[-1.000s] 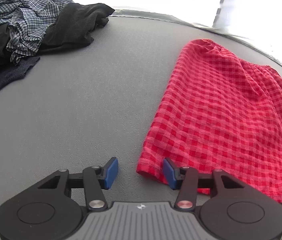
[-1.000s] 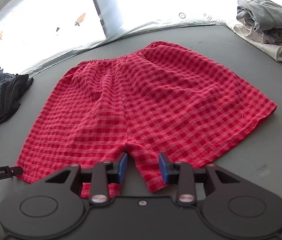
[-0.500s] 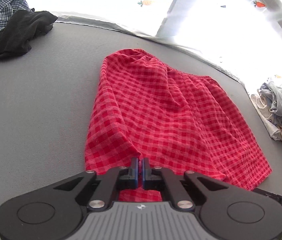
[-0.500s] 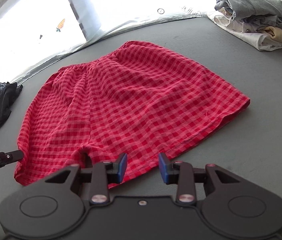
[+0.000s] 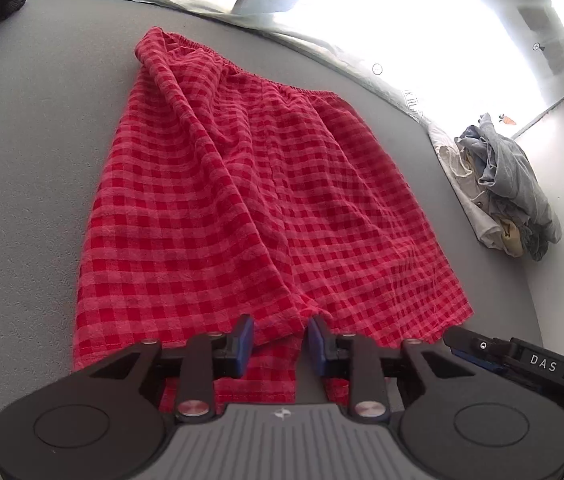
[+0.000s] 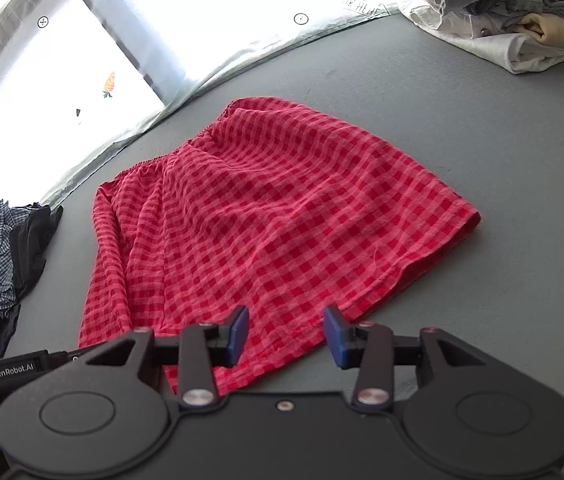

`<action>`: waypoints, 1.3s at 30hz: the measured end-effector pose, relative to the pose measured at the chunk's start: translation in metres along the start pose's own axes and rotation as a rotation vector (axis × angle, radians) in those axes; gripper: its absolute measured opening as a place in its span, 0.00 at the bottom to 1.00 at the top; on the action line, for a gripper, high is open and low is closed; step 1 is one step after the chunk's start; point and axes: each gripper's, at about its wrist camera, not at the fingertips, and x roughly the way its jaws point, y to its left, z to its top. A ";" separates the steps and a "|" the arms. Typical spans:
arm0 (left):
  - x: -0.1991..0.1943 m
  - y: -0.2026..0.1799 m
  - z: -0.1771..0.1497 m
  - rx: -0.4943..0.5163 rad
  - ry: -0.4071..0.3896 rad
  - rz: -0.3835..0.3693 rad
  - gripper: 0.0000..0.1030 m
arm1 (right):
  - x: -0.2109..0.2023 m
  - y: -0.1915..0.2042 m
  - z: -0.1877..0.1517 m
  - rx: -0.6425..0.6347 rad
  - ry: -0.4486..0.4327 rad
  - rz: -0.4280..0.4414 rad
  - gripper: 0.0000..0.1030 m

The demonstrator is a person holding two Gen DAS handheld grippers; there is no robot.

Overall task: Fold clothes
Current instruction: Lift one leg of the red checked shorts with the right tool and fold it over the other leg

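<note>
red checked shorts [image 5: 258, 208] flat on grey counter [image 5: 22, 160], 1 leg folded over | left hand-held gripper [image 5: 278, 340] spread at hem, possibly touching | right hand-held gripper [image 6: 286, 330] spread over hem | 2 clothes piles [image 6: 522, 20] at far corners

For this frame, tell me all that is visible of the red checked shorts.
The red checked shorts look like light woven cotton gingham with a gathered elastic waistband at the far end. They lie on the grey table, with the left leg folded over onto the right, leaving a raised, creased ridge along the left side. The hems point toward the grippers. The left gripper is open over the hem edge; the right gripper is open above the hem, not gripping.
</note>
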 end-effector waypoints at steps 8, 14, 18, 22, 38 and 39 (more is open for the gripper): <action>-0.042 0.062 0.000 -0.237 -0.099 0.186 0.36 | 0.045 0.055 0.015 -0.107 0.120 0.318 0.12; -0.063 0.085 -0.008 -0.322 -0.124 0.284 0.36 | 0.077 0.086 0.016 -0.176 0.216 0.333 0.19; -0.070 0.078 -0.016 -0.320 -0.150 0.318 0.36 | 0.092 0.094 0.019 -0.204 0.259 0.358 0.34; -0.061 0.068 -0.030 -0.362 -0.148 0.354 0.36 | 0.110 0.098 0.018 -0.262 0.322 0.415 0.16; -0.016 -0.007 -0.049 -0.338 -0.142 0.347 0.36 | 0.048 -0.011 0.060 -0.166 0.160 0.398 0.01; -0.011 -0.013 -0.049 -0.322 -0.135 0.342 0.37 | 0.043 -0.021 0.064 -0.150 0.145 0.389 0.01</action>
